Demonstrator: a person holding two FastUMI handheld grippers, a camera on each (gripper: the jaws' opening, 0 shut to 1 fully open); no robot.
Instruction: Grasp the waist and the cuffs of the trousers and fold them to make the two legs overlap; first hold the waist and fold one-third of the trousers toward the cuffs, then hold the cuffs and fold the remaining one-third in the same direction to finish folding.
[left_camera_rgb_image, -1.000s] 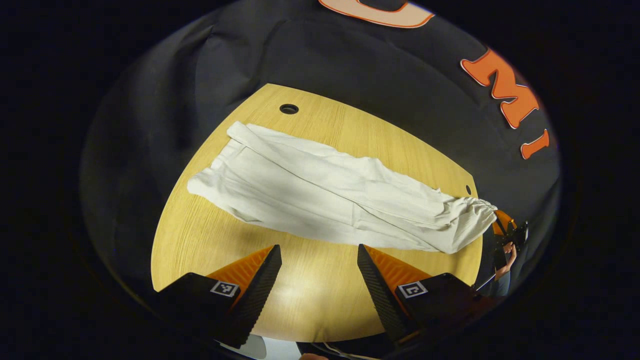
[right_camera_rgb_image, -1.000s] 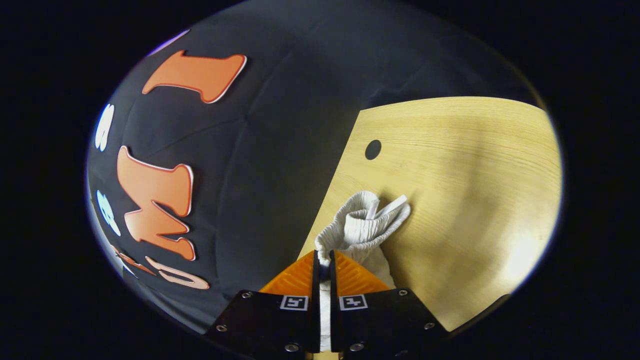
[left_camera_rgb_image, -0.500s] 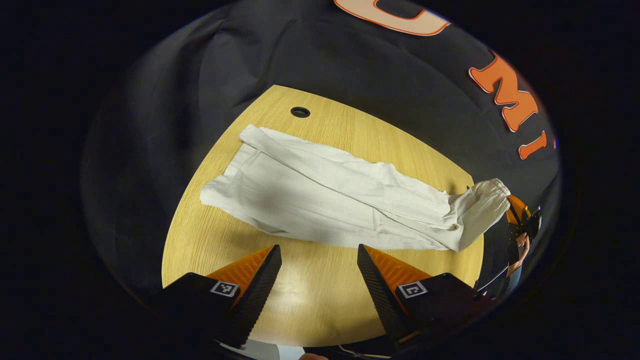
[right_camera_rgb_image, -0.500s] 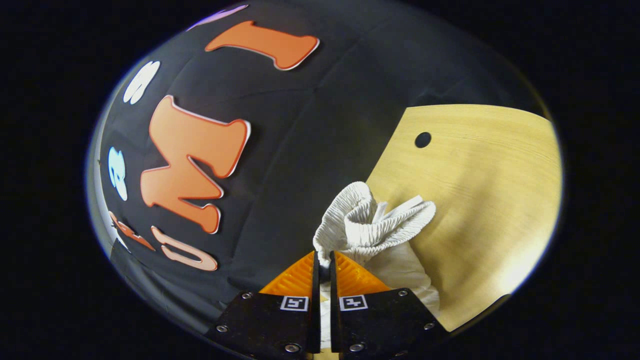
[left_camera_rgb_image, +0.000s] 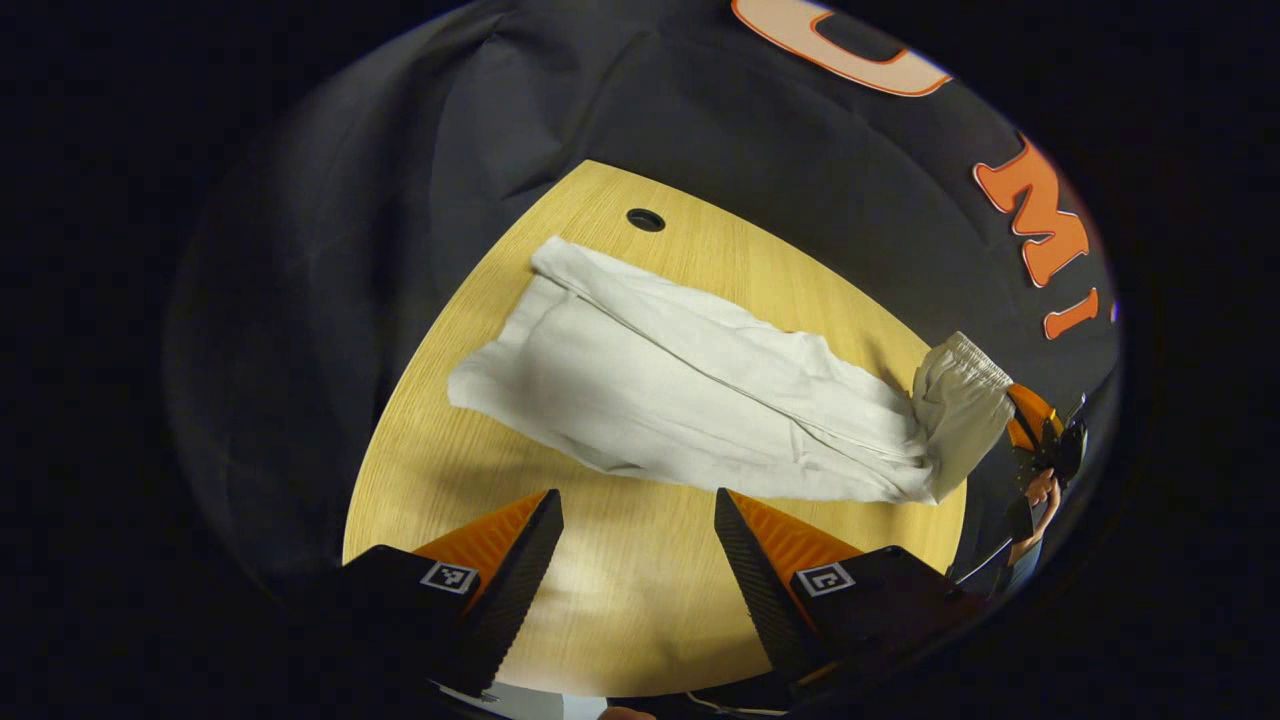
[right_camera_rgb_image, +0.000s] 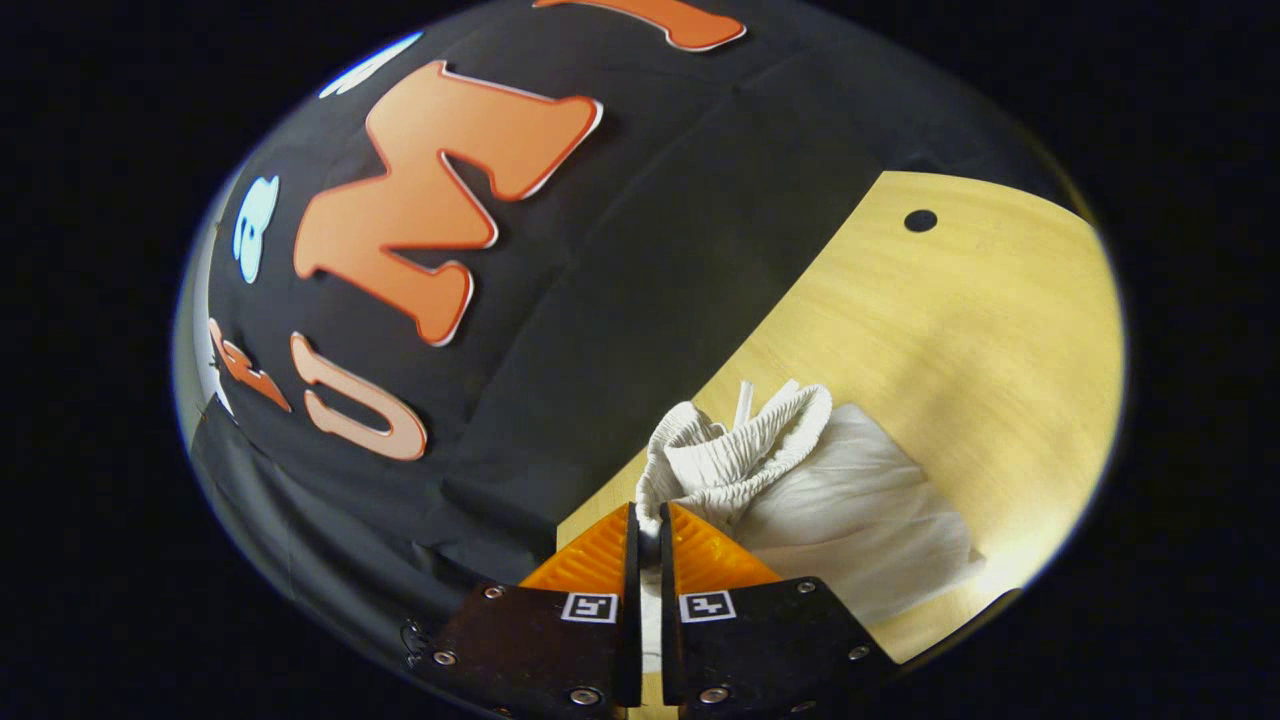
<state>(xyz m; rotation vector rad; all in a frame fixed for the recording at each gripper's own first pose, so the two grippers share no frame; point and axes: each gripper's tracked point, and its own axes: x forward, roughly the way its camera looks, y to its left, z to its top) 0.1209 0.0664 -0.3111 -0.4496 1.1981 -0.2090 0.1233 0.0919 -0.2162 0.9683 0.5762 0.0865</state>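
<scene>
where right gripper (right_camera_rgb_image: 648, 520) pinches, pale trousers (left_camera_rgb_image: 700, 400) waistband seems bunched.

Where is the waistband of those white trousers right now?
The waistband is lifted off the table, pinched in the right gripper at the table's edge. In the left gripper view it hangs at the far right end of the trousers.

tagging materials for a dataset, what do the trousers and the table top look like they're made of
Trousers: a light woven cloth, perhaps cotton or linen, matte; it creases softly and the waistband is gathered, as elastic would gather it. Table top: pale wood or a wood-look laminate, I can't tell which; straight grain lines, a smooth face with a soft sheen.
</scene>
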